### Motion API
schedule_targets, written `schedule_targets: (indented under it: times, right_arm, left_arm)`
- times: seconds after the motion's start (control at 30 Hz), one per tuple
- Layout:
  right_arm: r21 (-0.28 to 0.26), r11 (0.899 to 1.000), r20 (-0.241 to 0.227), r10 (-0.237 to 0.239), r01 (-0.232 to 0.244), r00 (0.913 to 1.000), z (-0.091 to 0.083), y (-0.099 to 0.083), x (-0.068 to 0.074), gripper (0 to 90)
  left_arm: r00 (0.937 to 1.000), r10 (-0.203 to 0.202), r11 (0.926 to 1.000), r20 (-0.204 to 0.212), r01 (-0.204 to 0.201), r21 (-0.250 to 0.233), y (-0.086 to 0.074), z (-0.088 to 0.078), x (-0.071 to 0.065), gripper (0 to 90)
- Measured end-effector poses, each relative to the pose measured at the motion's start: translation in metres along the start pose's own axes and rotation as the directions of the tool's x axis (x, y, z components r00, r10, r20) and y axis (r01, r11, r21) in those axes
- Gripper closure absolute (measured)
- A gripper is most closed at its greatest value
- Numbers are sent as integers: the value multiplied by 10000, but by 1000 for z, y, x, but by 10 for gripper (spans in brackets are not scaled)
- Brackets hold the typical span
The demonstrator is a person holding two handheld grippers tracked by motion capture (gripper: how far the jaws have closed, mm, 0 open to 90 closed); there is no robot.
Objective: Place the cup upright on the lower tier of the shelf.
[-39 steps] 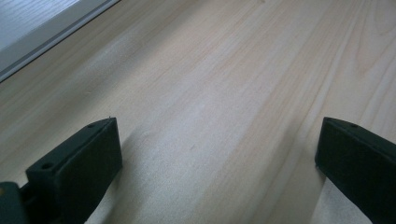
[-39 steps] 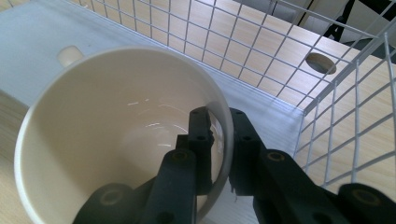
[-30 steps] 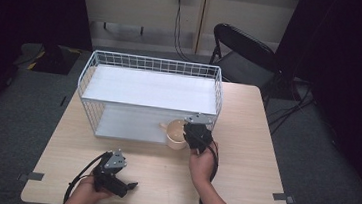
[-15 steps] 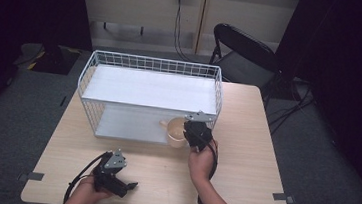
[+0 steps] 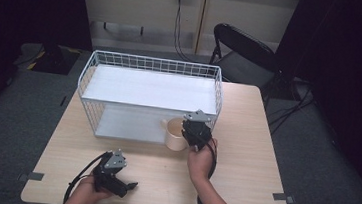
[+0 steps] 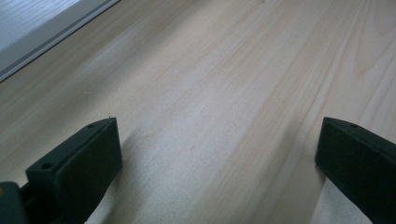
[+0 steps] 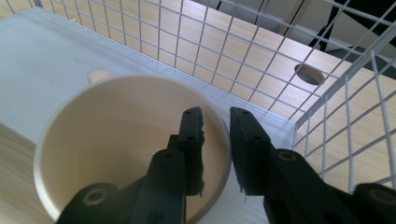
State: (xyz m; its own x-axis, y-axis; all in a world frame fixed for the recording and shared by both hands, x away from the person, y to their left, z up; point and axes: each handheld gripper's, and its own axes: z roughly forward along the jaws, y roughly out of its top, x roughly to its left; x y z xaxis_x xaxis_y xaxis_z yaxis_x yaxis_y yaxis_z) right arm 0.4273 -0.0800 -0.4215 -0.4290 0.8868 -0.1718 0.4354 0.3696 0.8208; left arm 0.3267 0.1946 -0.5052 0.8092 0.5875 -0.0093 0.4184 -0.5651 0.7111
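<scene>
High view: we see the right tool [image 5: 189, 132] at frame centre, on a cream cup [image 5: 174, 135] at the front right corner of the wire basket [image 5: 152, 64]; left tool [image 5: 128, 186] lower left, low over the desk [image 5: 246, 138].
Left gripper view: we see jaws spread wide, holding nothing, bare desk [image 6: 224, 84] between.
Right gripper view: we see the right tool [image 7: 215, 122] clamped on the cup [image 7: 107, 121] rim, one jaw inside, one outside.

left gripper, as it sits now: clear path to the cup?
Probably yes. The left gripper rests open near the table's front edge, with bare wood between it and the cup. But the right gripper is already clamped on the cup's rim, so the near right side is taken.
</scene>
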Motion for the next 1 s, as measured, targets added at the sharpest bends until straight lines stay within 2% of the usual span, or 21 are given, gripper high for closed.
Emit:
schedule_targets:
  times: [0.13, 0.3, 0.33, 0.43, 0.47, 0.53, 0.67, 0.77, 0.8, 0.9, 1.0]
  right_arm:
    - [-32, 9998, -219, 198, -198, 9996, -3, 2, -3, 621]
    - [33, 9969, -741, 787, -787, 9941, -7, 2, -9, 416]
    - [182, 9955, -880, 939, -926, 9917, -6, 2, -10, 372]
    - [54, 9944, -1004, 1056, -1056, 9893, -10, 1, -11, 347]
    - [-72, 9937, -1199, 1102, -1119, 9867, -15, 2, -11, 293]
    - [-137, 9937, -1308, 1085, -1112, 9855, -16, 2, -11, 289]
    - [-132, 9934, -1893, 1097, -1143, 9758, -24, 4, -9, 221]
    - [-61, 9927, -2101, 1162, -1202, 9707, -26, 5, -7, 195]
    - [148, 9928, -2125, 1194, -1190, 9698, -27, 4, -5, 165]
    - [314, 9937, -2094, 1121, -1079, 9714, -29, 2, -3, 154]
    - [293, 9933, -2038, 1153, -1117, 9722, -30, -4, -3, 145]
  left_arm:
    - [10000, 3, 10000, -1, -3, -4, 0, 0, 0, 0]
    - [10000, 9, 10000, -4, -9, -6, 0, 0, 0, 0]
    - [10000, -6, 10000, -6, 6, -21, 0, 0, 0, 0]
    - [10000, -3, 10000, -9, 3, -19, 0, 0, 0, 0]
    - [10000, -4, 10000, -7, 4, -22, 0, 0, 0, 0]
    - [10000, 0, 10000, -8, 0, -23, 0, 0, 0, 0]
    - [10000, 1, 10000, -9, -1, -19, 0, 0, 0, 0]
    - [10000, 2, 10000, -10, -2, -26, 0, 0, 0, 0]
    - [10000, -1, 10000, 1, 1, 3, 0, 0, 0, 0]
    - [10000, 2, 10000, -4, -2, -8, 0, 0, 0, 0]
    - [10000, 2, 10000, -8, -2, -24, 0, 0, 0, 0]
